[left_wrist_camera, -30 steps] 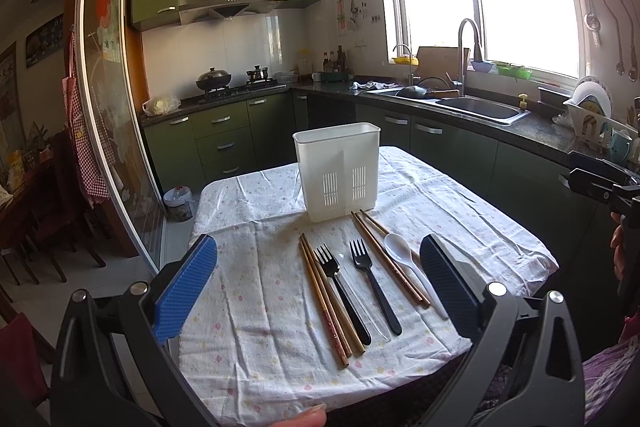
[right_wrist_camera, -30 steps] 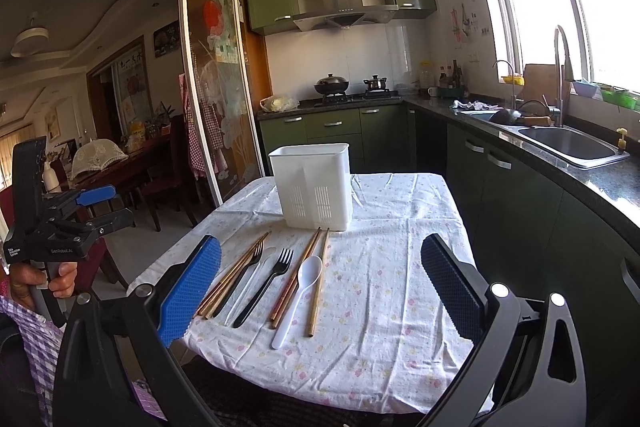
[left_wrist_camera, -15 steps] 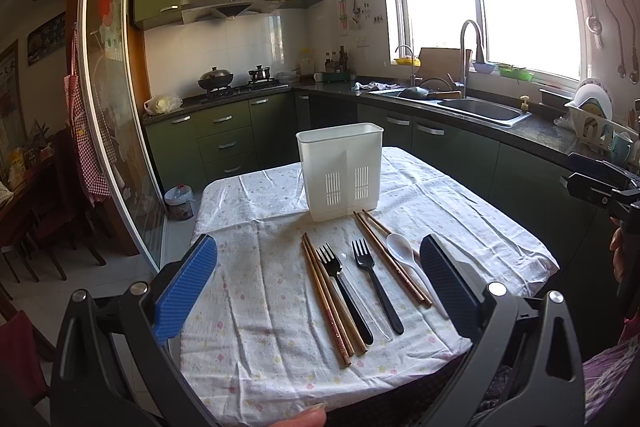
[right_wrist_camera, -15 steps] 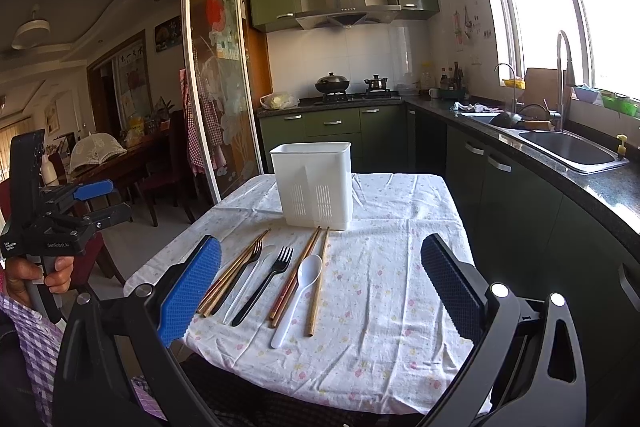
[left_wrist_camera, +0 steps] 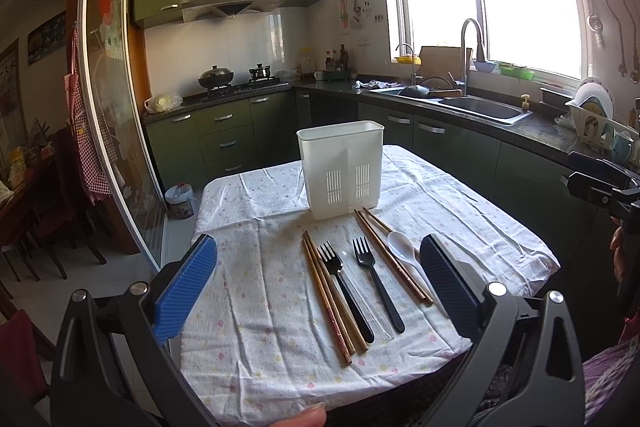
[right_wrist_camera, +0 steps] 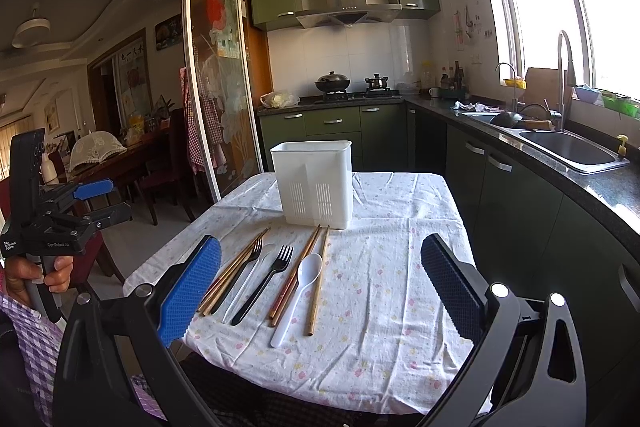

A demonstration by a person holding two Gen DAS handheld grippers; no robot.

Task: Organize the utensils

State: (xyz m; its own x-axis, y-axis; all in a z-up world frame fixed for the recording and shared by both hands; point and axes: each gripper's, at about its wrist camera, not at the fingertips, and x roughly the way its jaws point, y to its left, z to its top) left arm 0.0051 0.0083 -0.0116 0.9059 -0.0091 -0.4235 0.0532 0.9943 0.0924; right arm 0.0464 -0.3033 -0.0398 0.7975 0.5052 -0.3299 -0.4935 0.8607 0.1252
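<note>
A white slotted utensil holder (left_wrist_camera: pixel 341 169) stands upright at the middle of the cloth-covered table; it also shows in the right wrist view (right_wrist_camera: pixel 313 183). In front of it lie a pair of chopsticks (left_wrist_camera: pixel 328 297), two black forks (left_wrist_camera: pixel 347 291) (left_wrist_camera: pixel 378 283), a clear plastic utensil between them, a second pair of chopsticks (left_wrist_camera: pixel 394 261) and a white spoon (left_wrist_camera: pixel 402 251). My left gripper (left_wrist_camera: pixel 318 291) is open and empty above the near table edge. My right gripper (right_wrist_camera: pixel 320 291) is open and empty, also short of the utensils (right_wrist_camera: pixel 276 279).
The table wears a white flowered cloth (left_wrist_camera: pixel 256 299). Green cabinets, a hob and a sink (left_wrist_camera: pixel 484 109) run along the back and right. A glass sliding door (left_wrist_camera: pixel 108 131) stands left. Dining chairs (right_wrist_camera: pixel 160 167) are beyond it.
Both views have shifted very slightly; the grippers stay open and the utensils have not moved.
</note>
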